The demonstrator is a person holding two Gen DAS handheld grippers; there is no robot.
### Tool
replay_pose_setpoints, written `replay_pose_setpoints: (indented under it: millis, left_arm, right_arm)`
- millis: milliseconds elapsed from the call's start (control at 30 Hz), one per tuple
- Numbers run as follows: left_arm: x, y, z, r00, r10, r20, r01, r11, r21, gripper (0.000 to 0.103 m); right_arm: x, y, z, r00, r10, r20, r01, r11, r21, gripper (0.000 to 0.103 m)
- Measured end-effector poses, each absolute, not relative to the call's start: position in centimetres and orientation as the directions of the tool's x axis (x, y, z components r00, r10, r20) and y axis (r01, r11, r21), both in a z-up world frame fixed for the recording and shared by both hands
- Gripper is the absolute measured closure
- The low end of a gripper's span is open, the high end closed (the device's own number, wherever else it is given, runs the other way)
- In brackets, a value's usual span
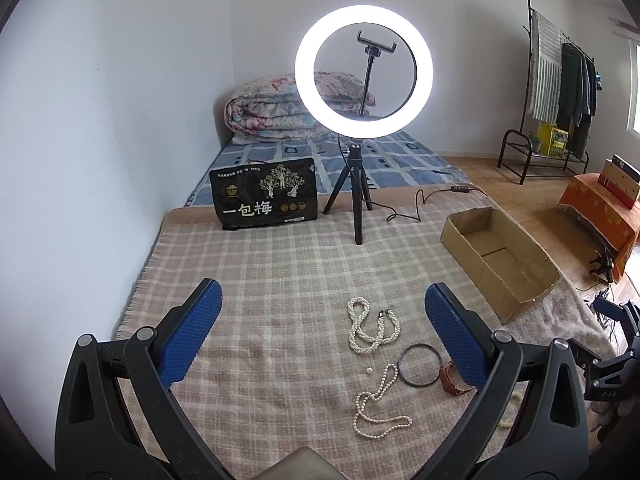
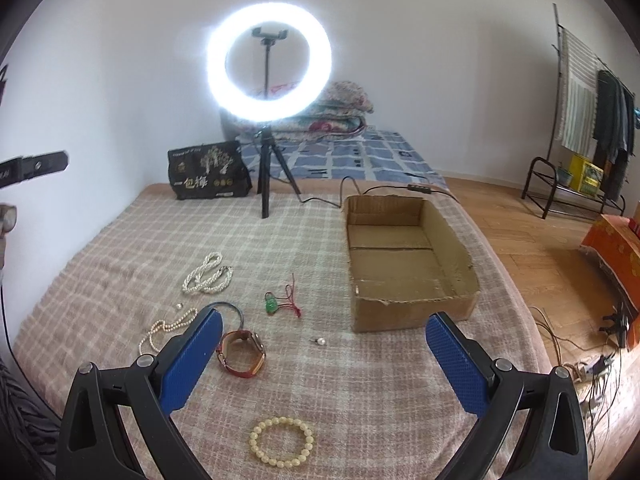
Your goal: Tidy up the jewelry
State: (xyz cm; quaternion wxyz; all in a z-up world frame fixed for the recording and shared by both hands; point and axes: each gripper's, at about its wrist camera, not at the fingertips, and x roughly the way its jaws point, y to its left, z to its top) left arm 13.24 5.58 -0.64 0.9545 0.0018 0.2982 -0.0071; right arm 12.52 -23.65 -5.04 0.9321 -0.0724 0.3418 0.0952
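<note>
Jewelry lies on a checked blanket (image 1: 280,272). In the left wrist view: a doubled pearl necklace (image 1: 370,330), a thin pearl strand (image 1: 378,404), a black bangle (image 1: 420,365), a brown watch (image 1: 454,380) and a loose pearl (image 1: 369,369). My left gripper (image 1: 322,304) is open and empty above them. In the right wrist view: the watch (image 2: 242,354), a green pendant on red cord (image 2: 280,301), a yellow bead bracelet (image 2: 281,442), a pearl earring (image 2: 319,341) and the pearl necklace (image 2: 208,274). My right gripper (image 2: 322,334) is open and empty. An empty cardboard box (image 2: 404,322) sits to the right.
A lit ring light on a tripod (image 1: 358,184) stands at the blanket's far side with its cable (image 2: 340,196) trailing by the box. A black snack bag (image 1: 266,194) leans beside it. A clothes rack (image 1: 560,92) and cables (image 2: 592,364) are on the floor at right.
</note>
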Motion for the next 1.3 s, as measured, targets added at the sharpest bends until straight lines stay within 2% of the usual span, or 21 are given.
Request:
replay_pose_setpoints:
  millis: [200, 400, 500, 767, 1000, 1300]
  left_arm:
    - [17.3, 5.9, -3.4, 0.758, -0.030, -0.652, 0.019, 1.000, -0.024, 0.018]
    - [20.7, 6.9, -7.3, 0.647, -0.104, -0.755, 0.011, 0.992, -0.127, 0.028]
    - [22.0, 7.3, -9.4, 0.587, -0.141, -0.797, -0.001, 0.985, -0.175, 0.034]
    - [23.7, 6.3, -13.2, 0.478, -0.182, -0.860, -0.007, 0.978, -0.210, 0.040]
    - [26.1, 6.8, -16.8, 0.355, -0.247, -0.902, -0.096, 0.950, -0.298, 0.058]
    - [28.5, 6.6, -19.6, 0.286, -0.245, -0.926, -0.144, 0.945, -0.295, 0.063]
  right_arm:
    - [14.5, -21.9, -7.0, 0.698, 0.140, -0.703, -0.271, 0.959, -0.078, 0.000]
    - [16.5, -21.0, -9.1, 0.647, 0.140, -0.750, -0.279, 0.958, -0.062, 0.002]
    - [17.3, -20.9, -10.5, 0.608, 0.142, -0.781, -0.278, 0.960, -0.042, 0.006]
    - [19.1, -20.1, -13.5, 0.501, 0.172, -0.848, -0.292, 0.956, 0.021, 0.023]
    - [20.1, -19.5, -14.7, 0.449, 0.176, -0.876, -0.293, 0.955, 0.042, 0.028]
    - [20.8, -18.8, -15.2, 0.422, 0.181, -0.888, -0.298, 0.953, 0.053, 0.031]
